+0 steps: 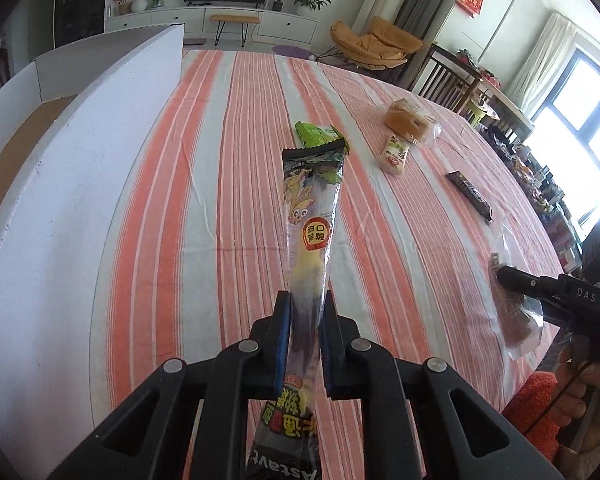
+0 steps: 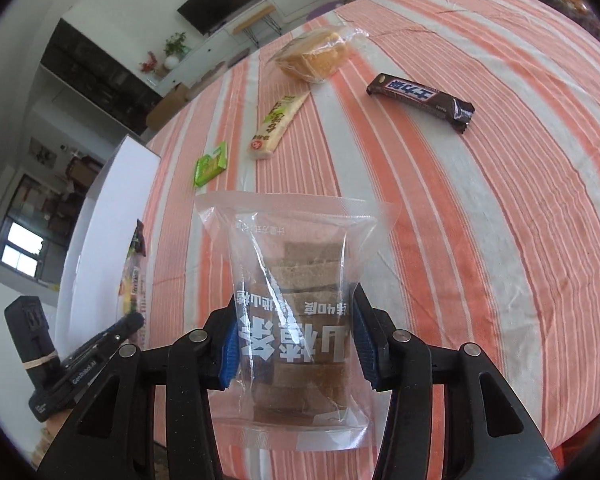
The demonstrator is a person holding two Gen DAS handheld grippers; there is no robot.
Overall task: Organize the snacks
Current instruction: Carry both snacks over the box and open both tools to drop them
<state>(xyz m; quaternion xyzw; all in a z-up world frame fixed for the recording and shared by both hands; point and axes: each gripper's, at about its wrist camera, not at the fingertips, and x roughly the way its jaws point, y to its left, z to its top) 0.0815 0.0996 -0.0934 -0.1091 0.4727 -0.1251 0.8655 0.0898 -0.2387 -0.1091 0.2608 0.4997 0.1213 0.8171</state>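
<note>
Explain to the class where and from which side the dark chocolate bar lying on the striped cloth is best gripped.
Probably the chocolate bar at mid-length, jaws across its narrow width, coming straight down from above. It lies flat, long and slim on the tablecloth, with clear cloth along both long sides.

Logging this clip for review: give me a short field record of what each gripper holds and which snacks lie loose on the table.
left gripper: shut on a long dark snack stick pack
right gripper: shut on a clear bag of brown slices
on striped tablecloth: chocolate bar, bagged bread, pale stick pack, green packet
white box: at the table's left edge, inside not visible
</note>
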